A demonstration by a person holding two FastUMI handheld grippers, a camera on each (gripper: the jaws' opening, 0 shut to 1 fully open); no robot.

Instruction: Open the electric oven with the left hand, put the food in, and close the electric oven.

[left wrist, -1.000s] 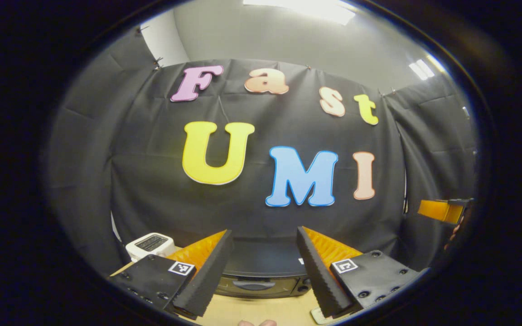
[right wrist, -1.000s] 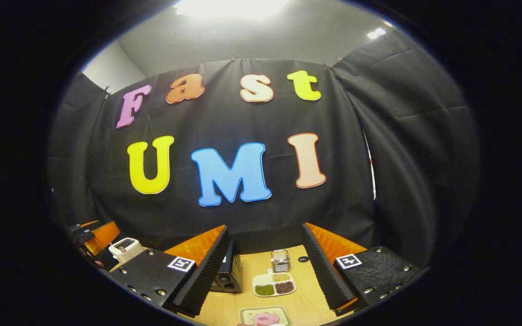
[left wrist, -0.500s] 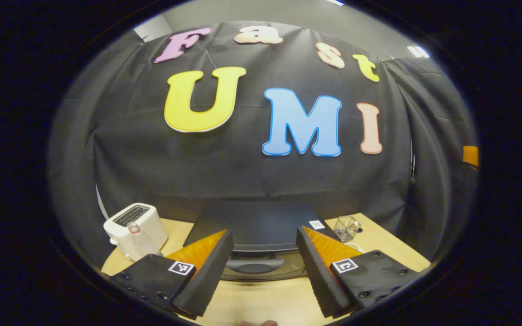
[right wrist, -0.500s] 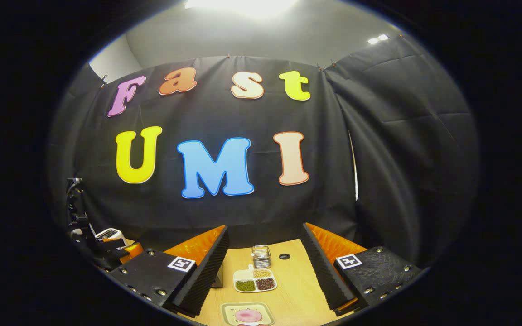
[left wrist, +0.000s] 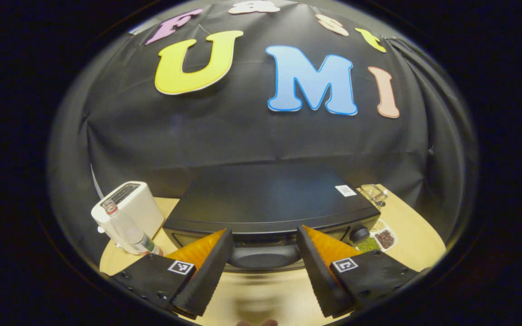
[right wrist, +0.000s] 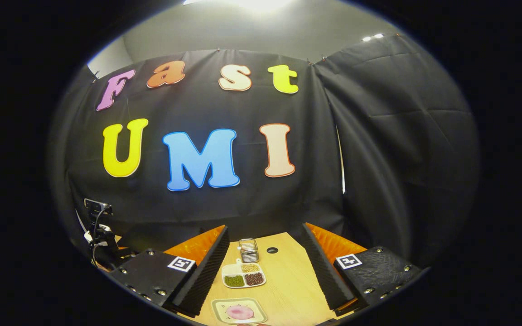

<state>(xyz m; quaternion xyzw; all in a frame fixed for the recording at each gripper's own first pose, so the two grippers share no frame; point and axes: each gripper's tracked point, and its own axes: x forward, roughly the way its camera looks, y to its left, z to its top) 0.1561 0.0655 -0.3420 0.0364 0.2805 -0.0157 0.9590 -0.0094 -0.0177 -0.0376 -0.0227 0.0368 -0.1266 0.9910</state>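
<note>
- As I look along my left gripper (left wrist: 263,271), its two fingers stand wide apart with nothing between them, and the black electric oven (left wrist: 270,208) lies straight ahead and slightly below, near the table's front edge.
- The oven's door handle (left wrist: 263,256), a wide bar whose long axis runs left to right across the oven's front, sits squarely in the gap between my fingers but apart from both; the door looks shut.
- My left gripper is much the nearer one to the oven, which suits the task's call to open it with that hand. I judge the next move to be a short reach forward and down until the fingers straddle the bar.
- A white toaster (left wrist: 127,210) with a clear bottle (left wrist: 127,228) just in front of it stands toward the table's left edge, beside the oven.
- My right gripper (right wrist: 264,280) also hangs spread and empty, over the wooden table (right wrist: 288,280). The food, a pink piece on a small square plate (right wrist: 238,311), lies at the table's near edge below it; a divided dish of beans (right wrist: 244,275) lies farther back.
- Compared with a second ago, my left gripper has tilted down and drawn closer: the oven then showed as a thin strip low down, and now its top and front loom large. The right gripper has shifted only slightly.
</note>
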